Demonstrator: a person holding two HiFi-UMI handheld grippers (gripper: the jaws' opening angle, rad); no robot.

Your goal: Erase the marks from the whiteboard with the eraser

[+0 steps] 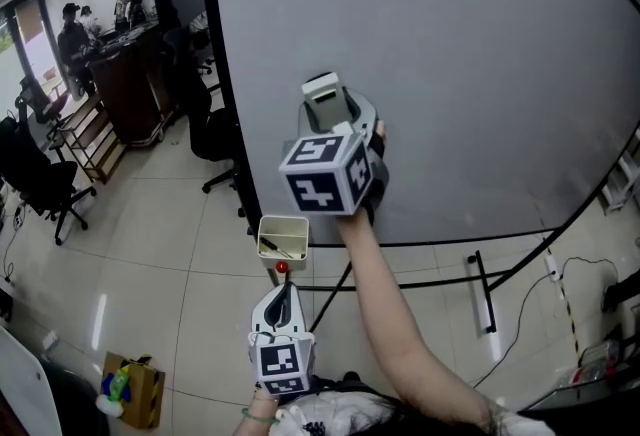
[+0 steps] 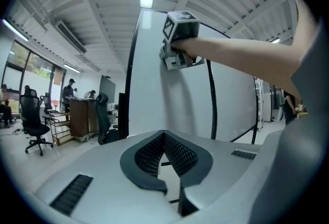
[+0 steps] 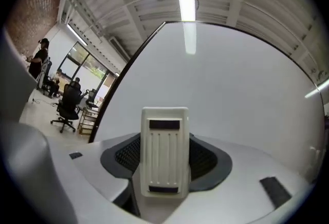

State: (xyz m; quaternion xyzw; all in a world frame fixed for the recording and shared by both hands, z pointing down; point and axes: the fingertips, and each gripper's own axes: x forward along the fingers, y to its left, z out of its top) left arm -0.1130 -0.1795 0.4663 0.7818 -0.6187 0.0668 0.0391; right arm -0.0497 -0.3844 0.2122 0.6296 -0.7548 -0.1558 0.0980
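The left gripper is hanging low and close to the person's body, its marker cube nearest the camera and its jaws pointing forward toward the foot of the board; in the left gripper view its two dark pads are meeting at their tips, clenched on nothing. Just beyond its tips, a small open tray holding pens is sitting at the lower left corner of the board's frame. The person's bare right forearm is reaching out from the lower right, nearly straight, and rising to the right gripper, which is being held up against the lower left part of the whiteboard. Its jaws are grasping the eraser, a cream ribbed block standing upright between the pads, its far end directed at the board's pale surface; whether it is actually pressing on the board cannot be told. A cardboard box is standing on the tiled floor to the lower left. Farther off, on the left, black office chairs are standing near a dark counter, where several people are gathered.
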